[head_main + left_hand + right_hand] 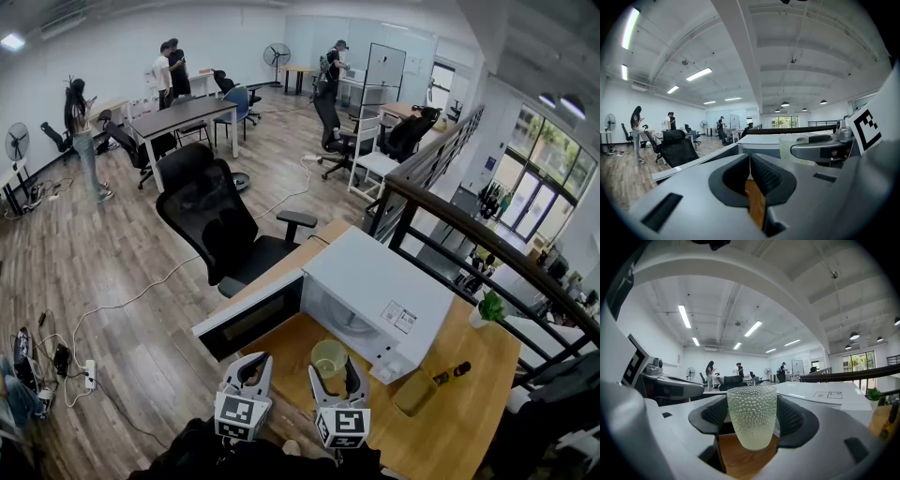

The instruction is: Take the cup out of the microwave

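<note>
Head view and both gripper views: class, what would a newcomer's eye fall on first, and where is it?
The bumpy clear cup stands out, gripped by the right gripper just in front of the white microwave, whose door hangs open. The microwave sits on a wooden table. The left gripper is beside the right one, jaws together and empty.

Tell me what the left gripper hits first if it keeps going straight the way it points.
Probably the microwave's open door, just ahead of the left gripper; depth is unclear.
</note>
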